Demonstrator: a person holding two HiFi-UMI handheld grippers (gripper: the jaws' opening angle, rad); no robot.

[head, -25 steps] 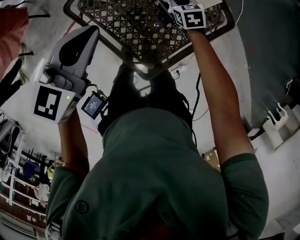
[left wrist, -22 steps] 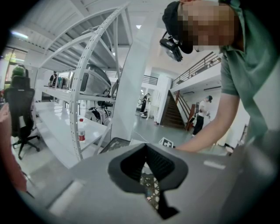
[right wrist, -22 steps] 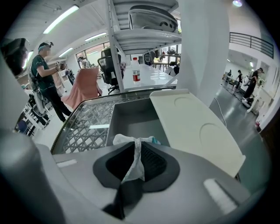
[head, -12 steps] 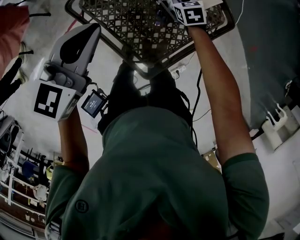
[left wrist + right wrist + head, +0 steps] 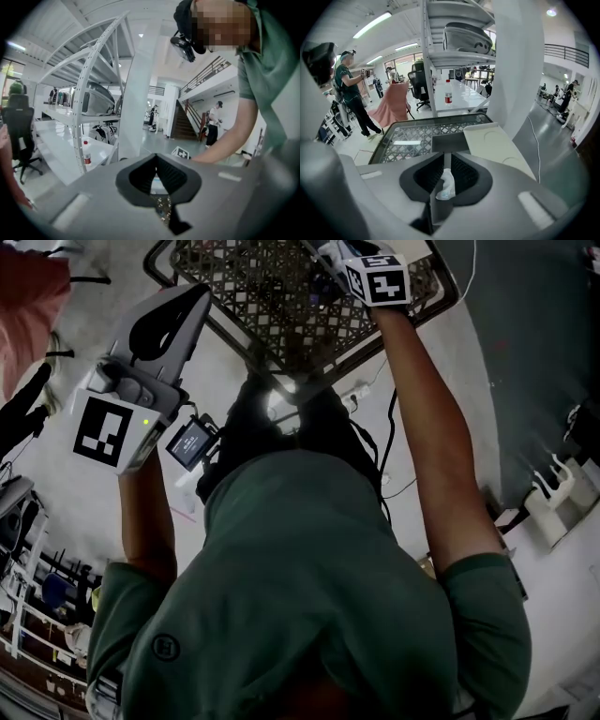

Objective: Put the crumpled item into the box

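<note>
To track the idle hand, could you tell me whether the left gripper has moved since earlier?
Yes: the grey left gripper edged slightly up-frame, towards the black lattice frame's near edge.

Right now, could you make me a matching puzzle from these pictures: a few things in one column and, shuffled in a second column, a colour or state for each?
Things
1. left hand-held gripper
2. right hand-held gripper
3. box
4. bottle

States
A. dark, with a lattice floor
B. red-capped, standing upright
C. jaws together, nothing between them
D. clamped on the white crumpled item

Pairs: 1-C, 2-D, 3-A, 4-B
</note>
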